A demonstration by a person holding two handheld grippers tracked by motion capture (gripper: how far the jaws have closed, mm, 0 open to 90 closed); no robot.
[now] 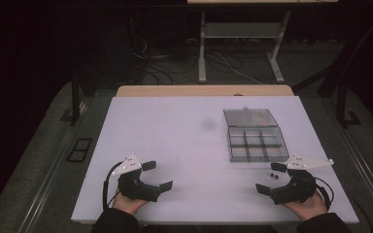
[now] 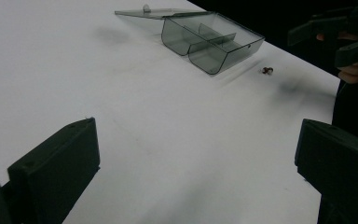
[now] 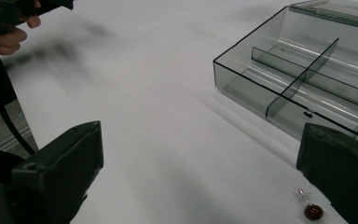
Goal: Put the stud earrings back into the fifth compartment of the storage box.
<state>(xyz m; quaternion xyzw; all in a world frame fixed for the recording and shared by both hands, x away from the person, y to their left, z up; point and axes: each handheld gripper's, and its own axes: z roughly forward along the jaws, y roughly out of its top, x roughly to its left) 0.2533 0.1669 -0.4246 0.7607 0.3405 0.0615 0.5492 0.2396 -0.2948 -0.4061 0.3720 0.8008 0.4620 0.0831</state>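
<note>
White tabletop [image 1: 184,145] lies bare between both wide-open tools, left [image 1: 156,175] and right [image 1: 271,177], near its front edge.

left gripper [image 1: 156,175] held low at near edge, jaws wide apart, right gripper [image 1: 270,177] likewise

Clear glossy plastic box [image 1: 256,138], matt white tabletop [image 1: 175,141]

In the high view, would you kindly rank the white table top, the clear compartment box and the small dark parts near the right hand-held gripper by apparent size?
1. White table top
2. Clear compartment box, lid open
3. Small dark parts, tiny specks
</note>
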